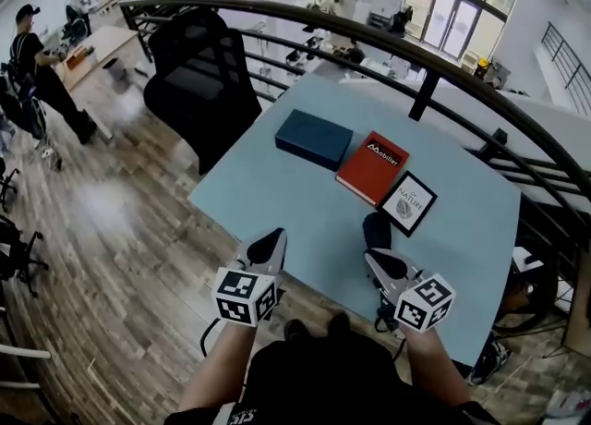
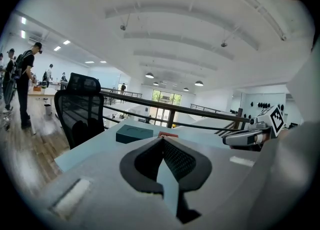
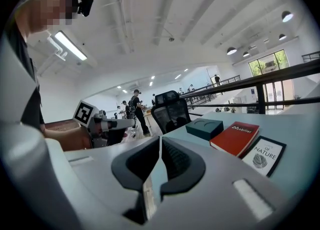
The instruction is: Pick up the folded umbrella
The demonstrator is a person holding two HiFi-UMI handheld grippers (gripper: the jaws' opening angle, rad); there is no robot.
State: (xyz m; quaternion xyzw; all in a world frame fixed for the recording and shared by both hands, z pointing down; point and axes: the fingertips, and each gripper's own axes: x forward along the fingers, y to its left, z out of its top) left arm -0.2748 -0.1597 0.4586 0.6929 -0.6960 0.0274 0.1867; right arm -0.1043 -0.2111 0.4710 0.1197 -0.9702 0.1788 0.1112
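Pale blue surface (image 1: 305,206), near edge: left gripper (image 1: 275,236) and right gripper (image 1: 371,257), fingers pressed together, empty. Dark folded umbrella (image 1: 377,229) lies just beyond the right one. Approaching with fingers unopened risks shoving it into the black-framed print (image 1: 408,202) behind.

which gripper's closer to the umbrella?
Right. The right gripper sits just short of the umbrella; the left gripper is farther off to its left.

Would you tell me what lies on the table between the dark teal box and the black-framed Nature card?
A red book lies between the dark teal box and the Nature card, as the head view shows.
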